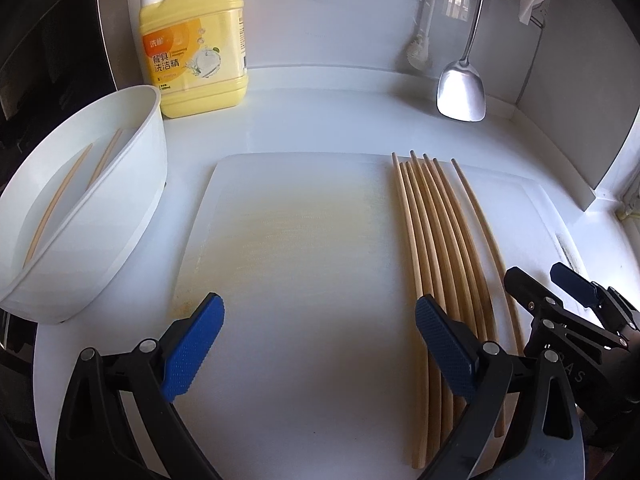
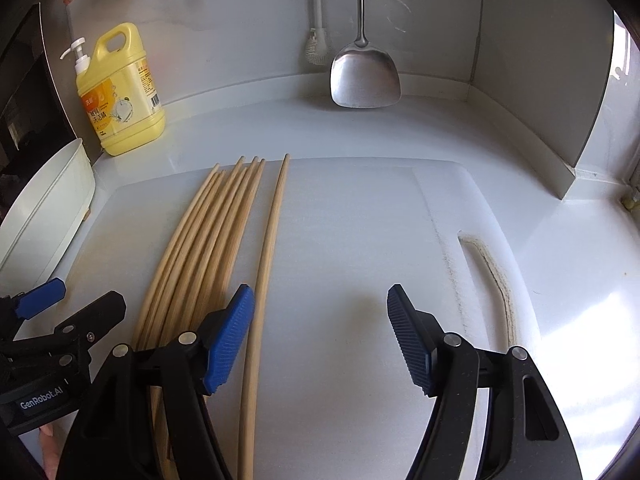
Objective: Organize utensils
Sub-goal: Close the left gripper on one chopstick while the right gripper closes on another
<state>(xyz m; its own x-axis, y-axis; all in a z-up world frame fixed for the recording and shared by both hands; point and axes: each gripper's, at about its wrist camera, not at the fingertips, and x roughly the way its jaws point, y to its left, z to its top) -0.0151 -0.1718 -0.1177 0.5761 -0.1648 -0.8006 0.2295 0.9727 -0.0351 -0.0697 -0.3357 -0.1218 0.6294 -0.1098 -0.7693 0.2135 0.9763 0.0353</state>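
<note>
Jaws of both grippers stand wide apart, holding nothing: the left gripper [image 1: 318, 346] hangs over bare cutting board [image 1: 304, 240], the right gripper [image 2: 320, 338] beside the lone chopstick [image 2: 264, 264]. Only the left view shows two chopsticks [image 1: 60, 196] inside the white tub [image 1: 120, 216] at 9 o'clock. The chopstick bundle [image 1: 436, 240] lies flat near the board's right side, long axes running 6 to 12 o'clock, with open board toward 3 o'clock in the right view.

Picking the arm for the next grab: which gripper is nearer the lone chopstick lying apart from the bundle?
Right. The right gripper has one finger beside the lone chopstick; the left gripper sits beyond the bundle.
</note>
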